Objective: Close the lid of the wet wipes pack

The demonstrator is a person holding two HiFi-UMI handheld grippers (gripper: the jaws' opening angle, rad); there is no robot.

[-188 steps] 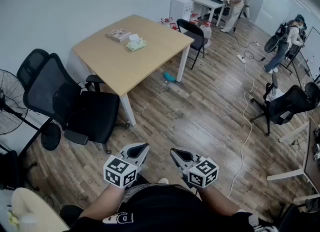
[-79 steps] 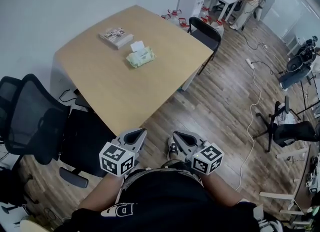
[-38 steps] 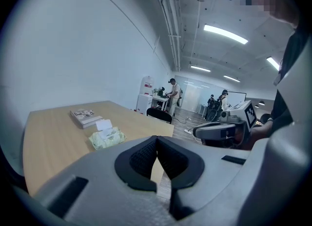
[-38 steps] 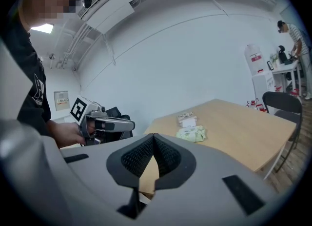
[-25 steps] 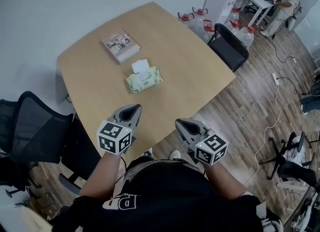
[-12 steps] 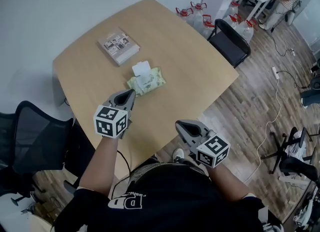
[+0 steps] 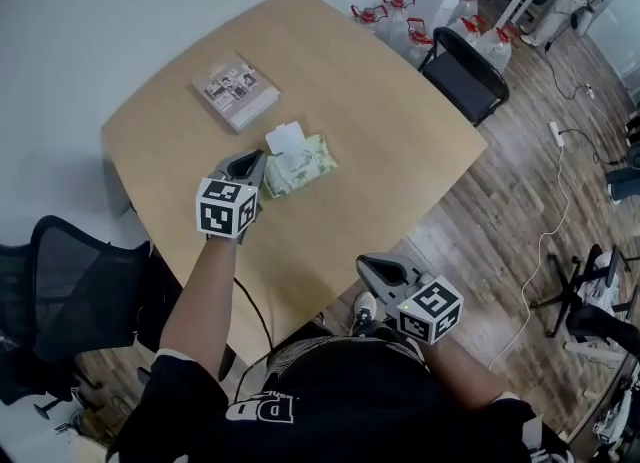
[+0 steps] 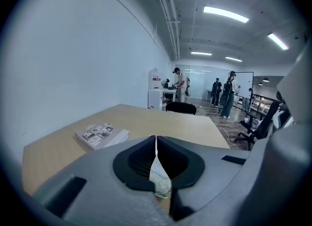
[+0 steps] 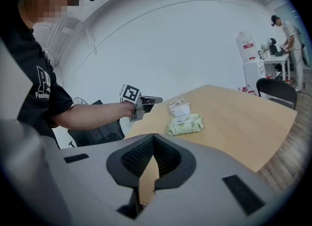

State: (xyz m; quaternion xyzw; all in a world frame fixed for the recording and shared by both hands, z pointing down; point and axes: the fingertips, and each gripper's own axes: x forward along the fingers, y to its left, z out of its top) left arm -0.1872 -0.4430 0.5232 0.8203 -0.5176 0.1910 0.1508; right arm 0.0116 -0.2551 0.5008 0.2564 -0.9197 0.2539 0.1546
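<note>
The green wet wipes pack [image 7: 303,160] lies near the middle of the wooden table [image 7: 380,141], its white lid [image 7: 284,137] flipped open toward the far side. My left gripper [image 7: 257,158] is stretched out over the table, shut and holding nothing, with its tips just at the pack's left end. Through its jaws in the left gripper view only a sliver of the pack [image 8: 160,181] shows. My right gripper [image 7: 367,264] hangs shut and holding nothing off the table's near edge, close to my body. From there I see the pack [image 9: 185,124], its raised lid [image 9: 181,110] and the left gripper [image 9: 147,101].
A thin book [image 7: 236,90] lies on the table beyond the pack. A black office chair [image 7: 70,281] stands at the table's left. A black chair [image 7: 465,71] and water bottles [image 7: 400,13] are at the far right. People stand far off [image 8: 181,81].
My left gripper has reached forward over the table to the pack's left end. My right gripper has stayed low near my body. The view has moved closer to the table.
</note>
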